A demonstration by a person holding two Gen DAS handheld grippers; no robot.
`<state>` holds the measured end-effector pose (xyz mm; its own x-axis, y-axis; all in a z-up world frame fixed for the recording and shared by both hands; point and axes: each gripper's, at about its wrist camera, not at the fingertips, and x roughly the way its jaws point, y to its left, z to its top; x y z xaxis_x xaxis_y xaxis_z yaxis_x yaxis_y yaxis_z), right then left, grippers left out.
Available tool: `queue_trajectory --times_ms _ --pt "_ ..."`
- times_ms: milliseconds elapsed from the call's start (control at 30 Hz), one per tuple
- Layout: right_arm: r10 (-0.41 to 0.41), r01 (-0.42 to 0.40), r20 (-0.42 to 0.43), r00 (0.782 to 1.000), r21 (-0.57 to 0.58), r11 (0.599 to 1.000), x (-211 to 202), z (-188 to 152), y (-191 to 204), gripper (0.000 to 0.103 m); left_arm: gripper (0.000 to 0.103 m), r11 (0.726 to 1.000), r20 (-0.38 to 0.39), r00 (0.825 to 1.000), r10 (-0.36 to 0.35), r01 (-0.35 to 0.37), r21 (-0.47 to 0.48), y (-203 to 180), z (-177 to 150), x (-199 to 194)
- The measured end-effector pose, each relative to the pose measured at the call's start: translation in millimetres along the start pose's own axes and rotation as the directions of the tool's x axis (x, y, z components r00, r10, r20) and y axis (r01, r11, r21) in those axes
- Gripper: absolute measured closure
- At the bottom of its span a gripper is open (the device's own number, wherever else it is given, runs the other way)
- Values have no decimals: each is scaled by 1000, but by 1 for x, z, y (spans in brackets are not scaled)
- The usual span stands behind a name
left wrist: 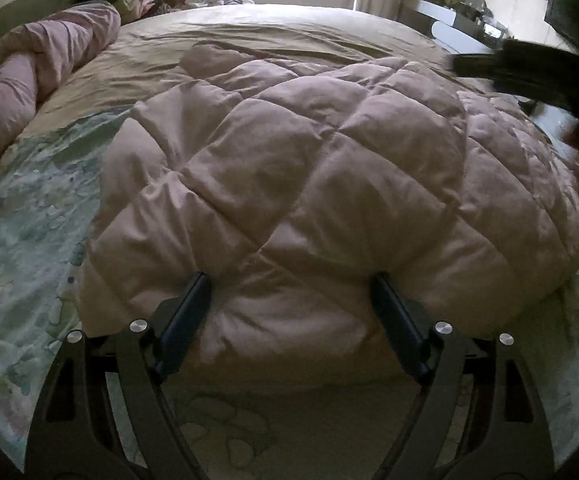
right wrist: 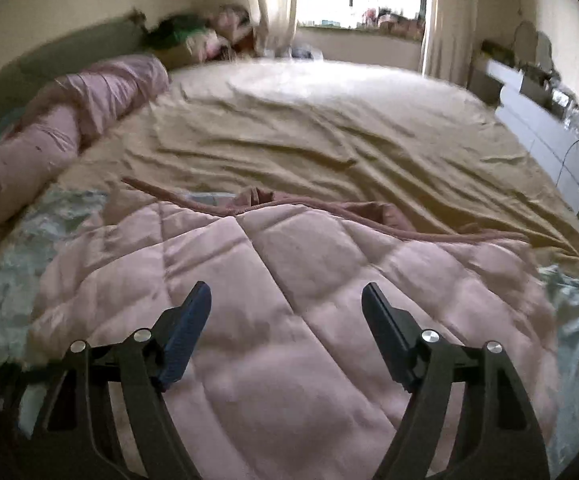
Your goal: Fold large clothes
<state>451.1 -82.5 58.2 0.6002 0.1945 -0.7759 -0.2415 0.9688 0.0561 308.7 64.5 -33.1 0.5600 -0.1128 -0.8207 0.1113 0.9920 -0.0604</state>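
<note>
The fingers of the left gripper point(left wrist: 289, 292) and right gripper point(right wrist: 285, 300) were spread apart over the folded pink quilted coat point(left wrist: 309, 168), so a fresh edge grasp was judged needed next.

Pink quilted comforter point(left wrist: 309, 184), diamond-stitched, puffy, lies folded in a thick stack on the tan bedsheet point(left wrist: 249, 36). Its near rounded fold overhangs the sheet's near end onto pale patterned fabric. Its far edge, with darker pink piping, is rumpled on the sheet.
</note>
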Motion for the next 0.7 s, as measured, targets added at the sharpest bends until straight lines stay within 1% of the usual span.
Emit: queue_trajectory --times_ms 33,67,100,133,167,200,233,300,333,400,467,500,533,600,633,700 --pt "-10 10 -49 999 3 1000 14 3 4 27 27 1000 4 1000 -3 3 0 1 0 0" --pt "-29 30 -162 986 2 1000 42 7 6 23 27 1000 8 1000 -2 2 4 1 -1 0" --pt "-33 34 -281 959 1 999 71 4 6 21 27 1000 15 1000 -1 1 10 0 -1 0" --pt "-40 39 -334 942 -7 999 87 2 8 20 27 1000 24 1000 -4 4 13 1 -2 0" --pt "-57 54 -361 931 -17 998 98 1 9 18 27 1000 28 1000 -5 5 16 2 -2 -1" --pt "-65 68 -374 925 -5 998 108 3 8 16 27 1000 35 999 -5 4 22 2 -4 -1" --pt "-69 78 -373 925 11 997 113 3 6 14 27 1000 39 999 -7 6 22 2 -4 -1" --pt "-88 99 -358 930 13 995 118 3 7 12 27 1000 39 999 -11 11 17 2 -5 -2" --pt "-95 106 -339 936 14 994 116 2 9 12 27 1000 35 999 -13 12 13 2 -4 -2" --pt "-83 94 -302 950 22 995 104 1 9 15 27 1000 22 1000 -20 20 4 4 -4 -9" --pt "-10 22 -246 969 44 999 70 0 2 17 21 999 26 999 -35 35 -9 5 -5 -22" --pt "37 -29 -194 980 44 999 43 -4 -4 17 13 999 48 998 -33 34 -19 6 -6 -32" --pt "57 -51 -165 985 38 998 23 -6 -9 17 9 999 69 997 -25 27 -25 7 -7 -41" --pt "118 -117 -77 990 17 993 -33 -22 -23 15 9 999 102 995 -23 27 -39 8 -7 -55" --pt "130 -130 -49 990 6 992 -56 -32 -30 14 9 998 109 994 -25 30 -51 9 -7 -60" --pt "134 -134 -21 991 -14 991 -87 -48 -42 14 9 996 124 992 -34 43 -76 10 -9 -68"
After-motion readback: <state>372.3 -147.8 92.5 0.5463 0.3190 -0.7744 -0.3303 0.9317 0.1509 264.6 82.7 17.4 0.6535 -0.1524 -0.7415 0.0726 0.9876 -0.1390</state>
